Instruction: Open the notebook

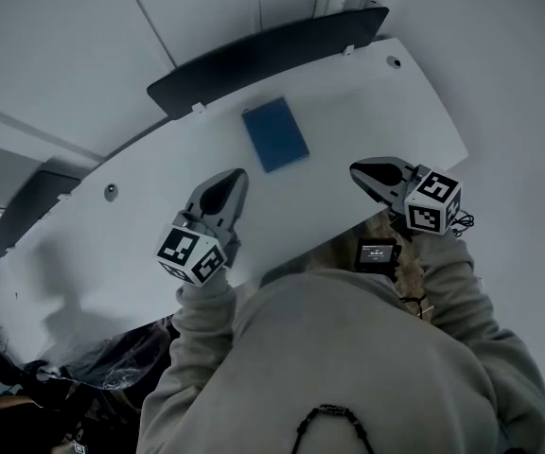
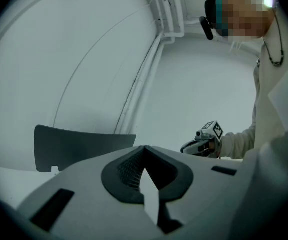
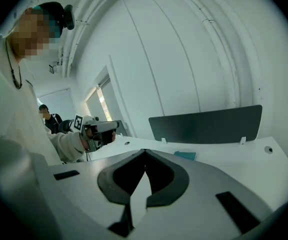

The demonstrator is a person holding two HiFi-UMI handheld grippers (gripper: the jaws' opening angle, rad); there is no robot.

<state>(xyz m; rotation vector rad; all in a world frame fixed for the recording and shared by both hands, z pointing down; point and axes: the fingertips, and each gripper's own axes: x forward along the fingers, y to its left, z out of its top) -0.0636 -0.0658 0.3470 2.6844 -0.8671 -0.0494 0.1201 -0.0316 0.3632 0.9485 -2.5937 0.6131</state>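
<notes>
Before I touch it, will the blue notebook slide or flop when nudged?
Likely slides: the notebook lies flat, closed, on a smooth white table. It looks thin, so probably light, and its cover may flex.

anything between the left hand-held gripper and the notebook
Nothing: in the head view only bare white desk lies between the left hand-held gripper and the closed blue notebook.

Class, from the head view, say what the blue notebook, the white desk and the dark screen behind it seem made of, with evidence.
Notebook: probably card or cloth cover, matte blue, no glare. Desk: likely laminated board, smooth white, soft sheen. Screen: perhaps felt or plastic, dull dark grey; texture unclear.
</notes>
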